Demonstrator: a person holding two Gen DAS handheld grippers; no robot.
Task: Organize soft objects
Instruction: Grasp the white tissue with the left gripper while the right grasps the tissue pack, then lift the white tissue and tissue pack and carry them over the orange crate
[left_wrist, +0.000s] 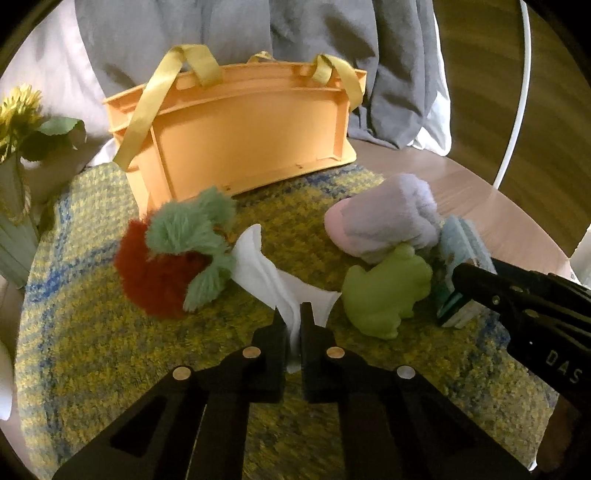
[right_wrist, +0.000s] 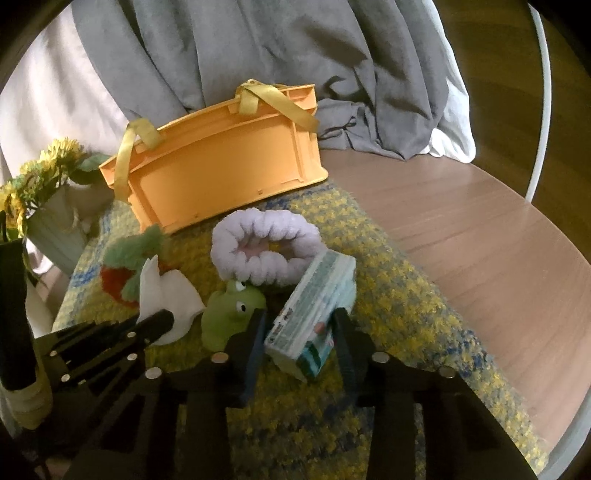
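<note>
Grasp step, both hands. Left gripper (left_wrist: 293, 317) is clamped on the white cloth (left_wrist: 266, 269); right gripper (right_wrist: 300, 332) pinches the tissue pack (right_wrist: 314, 306), both on the mat (left_wrist: 92, 332). Next: lift each, carry to the basket (left_wrist: 243, 136).

The orange basket (left_wrist: 240, 136) turns only its outer wall to both cameras, so its inside is hidden. In the left wrist view, the near end of the white cloth (left_wrist: 266, 273) disappears between the left gripper (left_wrist: 293, 317) fingers at lower centre, and the right gripper (left_wrist: 458, 277) covers much of the tissue pack (left_wrist: 456, 240) at the right. The pack's print is too blurred to read in either view. At the left edge the sunflowers (left_wrist: 18, 110) and pale vase (left_wrist: 14, 236) are cut off. The frog toy (right_wrist: 229, 314) hides its lower body behind a right gripper finger (right_wrist: 251, 354).
</note>
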